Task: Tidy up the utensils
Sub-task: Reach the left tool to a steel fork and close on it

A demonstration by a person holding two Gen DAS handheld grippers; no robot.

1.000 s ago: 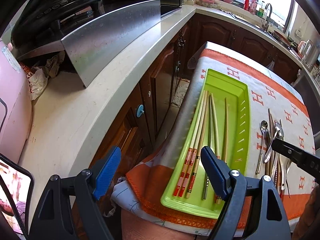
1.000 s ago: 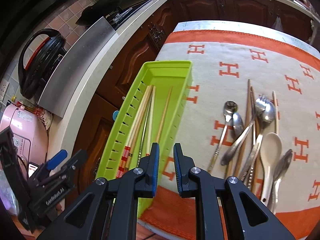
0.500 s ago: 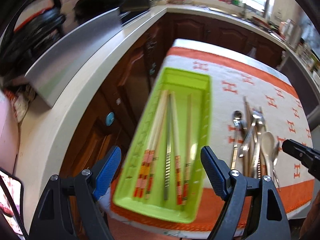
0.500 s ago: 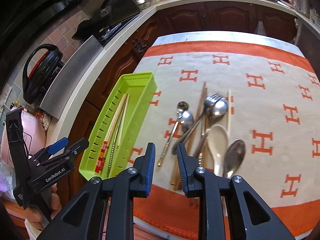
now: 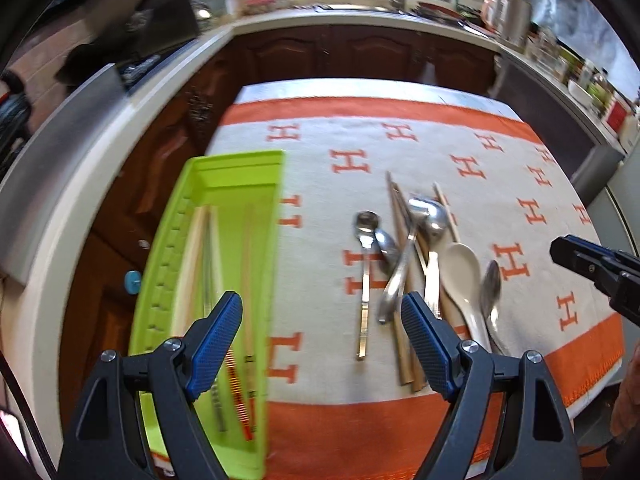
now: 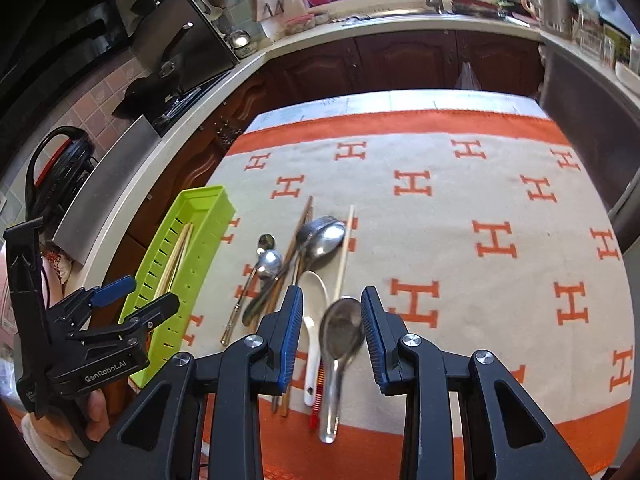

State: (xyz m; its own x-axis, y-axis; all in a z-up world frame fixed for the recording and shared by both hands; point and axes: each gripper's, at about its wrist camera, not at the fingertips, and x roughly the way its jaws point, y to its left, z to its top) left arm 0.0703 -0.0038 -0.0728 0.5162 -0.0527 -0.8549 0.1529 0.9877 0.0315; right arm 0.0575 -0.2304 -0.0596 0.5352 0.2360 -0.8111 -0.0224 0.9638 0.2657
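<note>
A lime-green tray (image 5: 224,176) (image 6: 200,216) lies along the cloth's left edge with several chopsticks (image 5: 208,264) in it. To its right lies a heap of utensils: metal spoons (image 5: 366,240) (image 6: 268,258), a fork (image 6: 320,228), a white ceramic spoon (image 5: 462,272) (image 6: 314,292), loose chopsticks (image 6: 344,256) and a large metal spoon (image 6: 340,332). My left gripper (image 5: 322,320) hangs open and empty above the tray's right rim and the cloth. My right gripper (image 6: 330,320) hovers over the heap's right side, its jaws opening, nothing pressed between them.
The orange-and-beige cloth (image 6: 480,200) covers a small table. A pale counter (image 5: 100,152) with a steel splash guard (image 6: 116,168) runs along the left. Dark wooden cabinets (image 6: 400,60) stand behind. A hand (image 6: 80,412) holds the left gripper's handle.
Both grippers have swung to the right, from over the green tray towards the utensil heap. The right gripper's jaws have spread from nearly shut to partly open.
</note>
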